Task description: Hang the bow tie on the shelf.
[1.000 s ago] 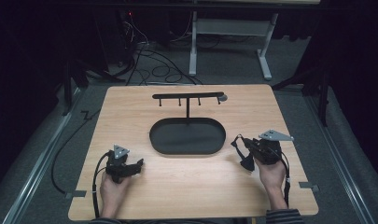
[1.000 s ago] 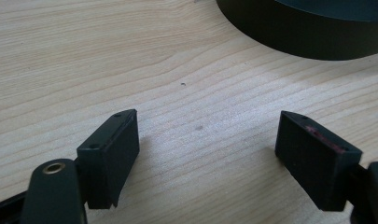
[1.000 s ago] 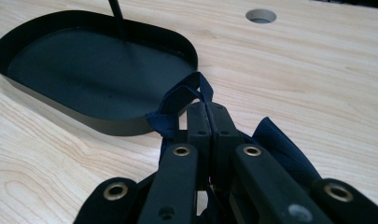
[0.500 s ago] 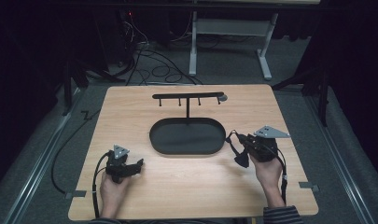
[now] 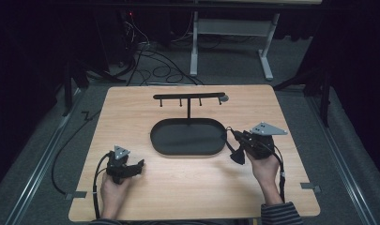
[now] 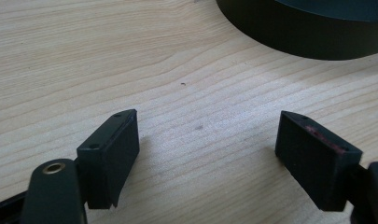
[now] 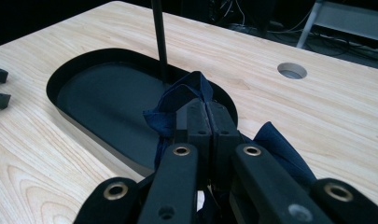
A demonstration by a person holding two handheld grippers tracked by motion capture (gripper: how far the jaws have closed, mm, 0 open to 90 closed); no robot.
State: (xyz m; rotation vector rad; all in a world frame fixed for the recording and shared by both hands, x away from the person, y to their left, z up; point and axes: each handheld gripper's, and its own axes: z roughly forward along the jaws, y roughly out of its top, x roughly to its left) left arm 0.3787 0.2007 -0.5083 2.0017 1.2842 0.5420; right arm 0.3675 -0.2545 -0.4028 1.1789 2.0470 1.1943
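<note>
- Since 1.0 s ago the right gripper (image 5: 235,146) has shifted left toward the black oval tray (image 5: 187,149) and now sits just beside its right end; the left gripper (image 5: 137,166) rests where it was, near the table's (image 5: 291,117) front-left.
- Progress, as a judgement: the dark blue cloth (image 7: 186,95) is picked up and carried to the stand — that much looks done. Hanging it on 1 of the hooks of the crossbar (image 5: 187,96) appears to remain, and the bar carries nothing yet.
- Right jaws: pressed together on a fold of the cloth, which bunches up above them and spills out to both sides in the right gripper view. The cloth hangs over the tray's near rim, close to the upright post (image 7: 159,42).
- Left jaws: spread wide, holding nothing — bare wood lies between them in the left gripper view, with the tray's wall (image 6: 298,39) well ahead.
</note>
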